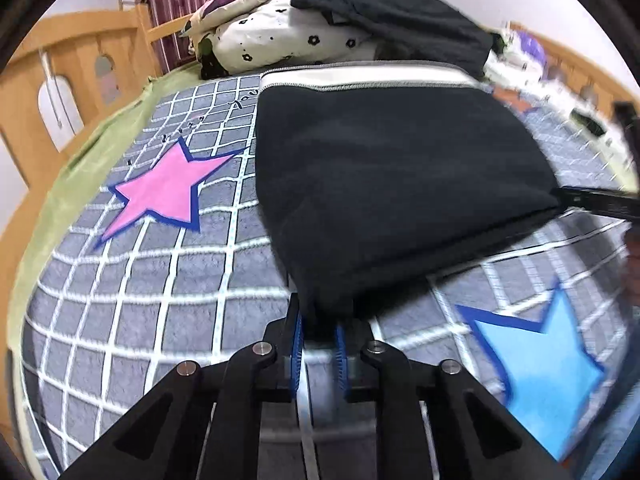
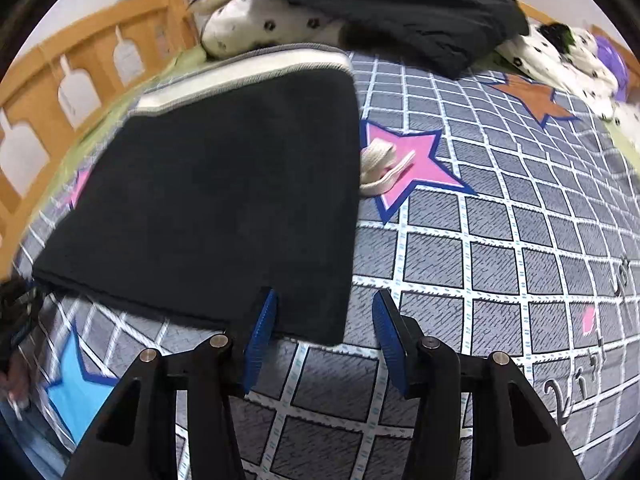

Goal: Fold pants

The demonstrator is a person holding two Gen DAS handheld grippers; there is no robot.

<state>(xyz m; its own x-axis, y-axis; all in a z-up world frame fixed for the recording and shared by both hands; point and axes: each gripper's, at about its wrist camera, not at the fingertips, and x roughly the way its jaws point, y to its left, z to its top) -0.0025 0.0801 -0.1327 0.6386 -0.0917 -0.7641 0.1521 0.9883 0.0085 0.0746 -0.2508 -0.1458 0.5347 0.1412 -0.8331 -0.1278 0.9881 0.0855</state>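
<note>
The black pants (image 1: 392,176) lie folded on the grey checked bedspread, with the grey-and-white waistband (image 1: 360,76) at the far end. My left gripper (image 1: 320,320) is shut on the near corner of the fold. In the right wrist view the same pants (image 2: 216,200) fill the left half. My right gripper (image 2: 324,312) is open, its jaws straddling the near right corner of the fabric. A cream drawstring (image 2: 380,168) sticks out from the right edge of the pants.
The bedspread (image 2: 500,260) has pink, blue and orange stars. A pile of pillows and dark clothes (image 1: 340,24) sits at the head of the bed. A wooden bed rail (image 1: 60,88) runs along the left. The other gripper shows at the right edge (image 1: 600,200).
</note>
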